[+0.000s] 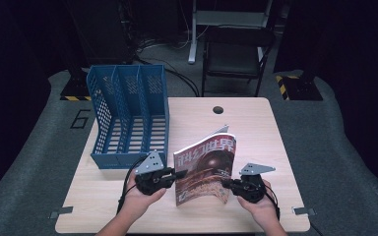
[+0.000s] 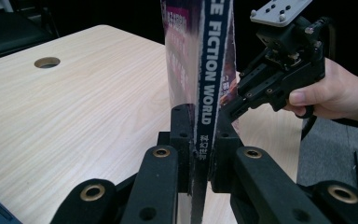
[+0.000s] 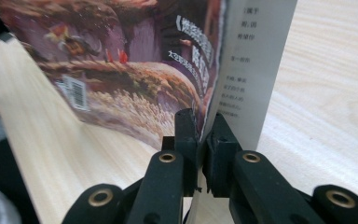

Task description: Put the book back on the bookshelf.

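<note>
Magazine stood upright between two grippers.
High view: magazine (image 1: 205, 169) on the table (image 1: 256, 128), blue rack (image 1: 128, 115) empty (filing seemingly ahead). Left gripper view: left gripper (image 2: 198, 140) clamps the spine. Right gripper view: right gripper (image 3: 200, 140) pinches the opposite edge.

It looked like a darkened lab: a lone wooden table (image 1: 256, 118) stood on grey matting, with a folding chair (image 1: 236, 51) and floor cables (image 1: 177, 73) at the far side.

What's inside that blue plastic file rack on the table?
The blue slotted plastic file rack looks empty: its three compartments show only ribbed floors and dividers. The front lip hides the lowest strip. The magazine stands outside, pinched by both tongs.
</note>
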Demonstrator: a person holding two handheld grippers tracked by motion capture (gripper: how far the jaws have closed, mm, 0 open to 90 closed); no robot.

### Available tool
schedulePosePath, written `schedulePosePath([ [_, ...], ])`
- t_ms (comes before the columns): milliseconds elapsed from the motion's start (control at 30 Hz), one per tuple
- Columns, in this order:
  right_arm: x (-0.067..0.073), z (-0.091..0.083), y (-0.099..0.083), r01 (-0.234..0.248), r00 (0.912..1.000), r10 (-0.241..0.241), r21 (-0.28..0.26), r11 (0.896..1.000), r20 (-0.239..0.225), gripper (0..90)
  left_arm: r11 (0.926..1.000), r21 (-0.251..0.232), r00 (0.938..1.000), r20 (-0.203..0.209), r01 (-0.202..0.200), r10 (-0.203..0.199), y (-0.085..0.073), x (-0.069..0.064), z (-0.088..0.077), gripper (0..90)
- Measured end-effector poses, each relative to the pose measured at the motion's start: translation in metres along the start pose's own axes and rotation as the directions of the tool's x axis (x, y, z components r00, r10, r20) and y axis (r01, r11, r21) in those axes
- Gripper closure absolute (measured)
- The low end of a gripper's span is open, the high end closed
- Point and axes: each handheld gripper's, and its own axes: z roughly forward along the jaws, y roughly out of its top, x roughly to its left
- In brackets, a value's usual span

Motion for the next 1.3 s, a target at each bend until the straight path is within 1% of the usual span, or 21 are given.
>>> schedulePosePath([
  [33, 0.003, 0.001, 0.001, 0.008, 0.9998, -0.008, -0.014, 1.000, 0.021, 85.7, 0.9997, 0.006, 0.9997, -0.003, -0.024, 0.024, 0.001, 0.000, -0.001, 83.2],
  [133, 0.008, 0.004, 0.002, 0.013, 0.9981, -0.011, -0.046, 0.999, 0.061, 85.8, 0.9998, -0.002, 0.9997, 0.007, -0.022, 0.022, 0.003, -0.002, -0.003, 83.3],
  [200, 0.009, 0.006, 0.003, 0.022, 0.9970, -0.017, -0.059, 0.998, 0.075, 85.8, 0.9989, 0.005, 0.9989, 0.006, -0.046, 0.046, 0.005, -0.003, -0.005, 83.3],
  [233, 0.012, 0.009, 0.005, 0.022, 0.9946, -0.013, -0.085, 0.996, 0.103, 85.7, 0.9984, 0.010, 0.9984, -0.004, -0.055, 0.056, 0.005, -0.004, -0.008, 83.2],
  [267, 0.012, 0.009, 0.005, 0.022, 0.9946, -0.013, -0.085, 0.996, 0.103, 85.7, 0.9984, 0.010, 0.9984, -0.004, -0.055, 0.056, 0.005, -0.004, -0.008, 83.1],
  [300, 0.015, 0.013, 0.007, 0.037, 0.9918, -0.024, -0.101, 0.994, 0.125, 85.7, 0.9984, 0.010, 0.9984, -0.008, -0.056, 0.056, 0.005, -0.004, -0.009, 83.0],
  [333, 0.017, 0.015, 0.008, 0.029, 0.9910, -0.014, -0.111, 0.993, 0.133, 85.7, 0.9979, 0.017, 0.9977, -0.025, -0.062, 0.062, 0.003, -0.005, -0.014, 82.9],
  [400, 0.019, 0.017, 0.009, 0.042, 0.9902, -0.026, -0.118, 0.992, 0.137, 85.7, 0.9977, 0.029, 0.9978, -0.022, -0.062, 0.062, 0.001, -0.005, -0.017, 82.7],
  [433, 0.023, 0.020, 0.010, 0.064, 0.9875, -0.046, -0.115, 0.991, 0.151, 85.7, 0.9971, 0.039, 0.9968, -0.043, -0.066, 0.068, -0.003, -0.004, -0.021, 82.6],
  [567, 0.026, 0.027, 0.009, 0.097, 0.9874, -0.084, -0.095, 0.991, 0.134, 85.4, 0.9971, 0.049, 0.9971, -0.047, -0.058, 0.061, -0.010, -0.002, -0.027, 82.6],
  [600, 0.027, 0.030, 0.009, 0.107, 0.9883, -0.095, -0.091, 0.990, 0.119, 85.2, 0.9983, 0.036, 0.9976, -0.051, -0.045, 0.047, -0.011, 0.000, -0.028, 82.6],
  [667, 0.027, 0.030, 0.008, 0.101, 0.9898, -0.091, -0.089, 0.991, 0.110, 85.0, 0.9974, 0.054, 0.9976, -0.046, -0.049, 0.051, -0.011, 0.001, -0.030, 82.6],
  [700, 0.027, 0.030, 0.008, 0.105, 0.9899, -0.095, -0.088, 0.991, 0.105, 84.0, 0.9989, 0.037, 0.9983, -0.050, -0.029, 0.031, -0.012, 0.001, -0.030, 82.6],
  [733, 0.027, 0.030, 0.008, 0.102, 0.9901, -0.093, -0.088, 0.991, 0.105, 83.0, 0.9983, 0.049, 0.9990, -0.032, -0.031, 0.032, -0.012, 0.002, -0.031, 82.6],
  [800, 0.026, 0.029, 0.007, 0.107, 0.9900, -0.097, -0.092, 0.990, 0.102, 81.9, 0.9990, 0.034, 0.9987, -0.040, -0.029, 0.030, -0.012, 0.002, -0.030, 82.6],
  [833, 0.024, 0.029, 0.006, 0.082, 0.9929, -0.074, -0.089, 0.993, 0.094, 78.9, 0.9989, 0.044, 0.9996, -0.022, -0.018, 0.019, -0.012, 0.001, -0.030, 82.5],
  [933, 0.020, 0.029, 0.005, 0.069, 0.9939, -0.061, -0.085, 0.994, 0.092, 72.6, 0.9989, 0.041, 0.9994, -0.024, -0.025, 0.026, -0.012, 0.000, -0.029, 81.8],
  [967, 0.019, 0.028, 0.005, 0.050, 0.9955, -0.043, -0.086, 0.995, 0.085, 70.5, 0.9984, 0.047, 0.9992, -0.024, -0.031, 0.032, -0.011, 0.000, -0.028, 81.2],
  [1100, 0.017, 0.027, 0.005, 0.044, 0.9961, -0.036, -0.104, 0.994, 0.081, 62.5, 0.9986, 0.049, 0.9996, -0.018, -0.020, 0.020, -0.011, 0.000, -0.027, 79.6],
  [1133, 0.018, 0.027, 0.005, 0.037, 0.9960, -0.028, -0.109, 0.993, 0.084, 60.9, 0.9982, 0.057, 0.9998, -0.004, -0.018, 0.019, -0.010, -0.001, -0.027, 78.9],
  [1300, 0.016, 0.025, 0.005, 0.026, 0.9973, -0.017, -0.117, 0.993, 0.072, 56.4, 0.9979, 0.064, 0.9999, 0.015, -0.006, 0.005, -0.006, -0.003, -0.025, 74.4],
])
